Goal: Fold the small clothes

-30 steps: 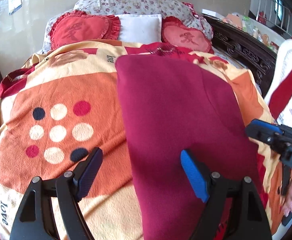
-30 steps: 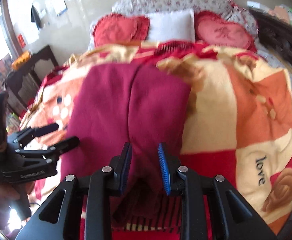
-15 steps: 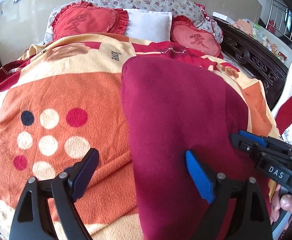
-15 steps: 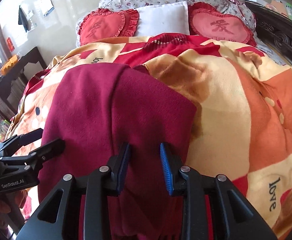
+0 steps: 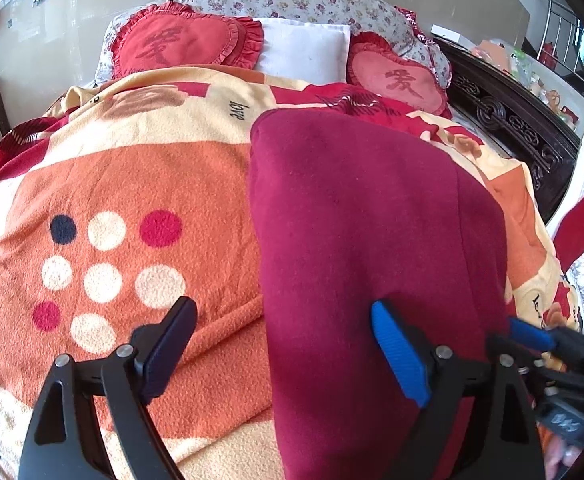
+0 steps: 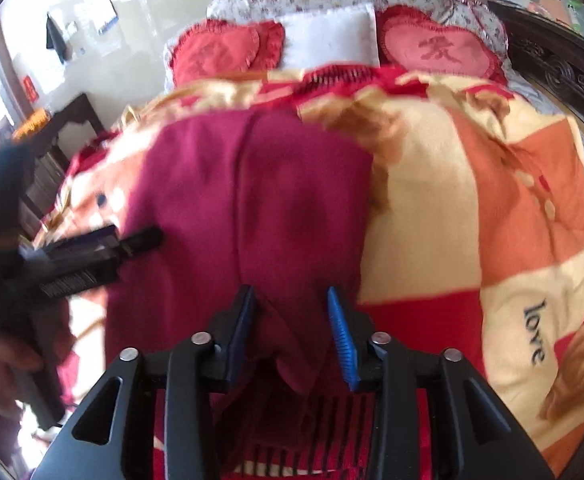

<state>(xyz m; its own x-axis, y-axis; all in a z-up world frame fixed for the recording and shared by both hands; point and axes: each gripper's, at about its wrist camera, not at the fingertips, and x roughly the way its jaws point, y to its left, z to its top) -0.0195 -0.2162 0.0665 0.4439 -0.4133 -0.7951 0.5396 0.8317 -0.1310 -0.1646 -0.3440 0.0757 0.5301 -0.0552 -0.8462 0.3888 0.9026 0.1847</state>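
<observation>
The maroon garment (image 5: 372,240) lies folded lengthwise on the patterned blanket (image 5: 112,200) of the bed, its near end toward both hands. The right tongs (image 6: 292,328), a second ago pinched close on that near edge, are opening now — the cloth still sits between the pads, no longer squeezed, so the fold looks to have just been laid down and let go. The left tongs (image 5: 288,344) stand spread wide, released, one finger over the blanket and one over the garment's left part, gripping nothing. Judging from this, one fold is finished — the next needs a fresh grip, probably at the near end.
</observation>
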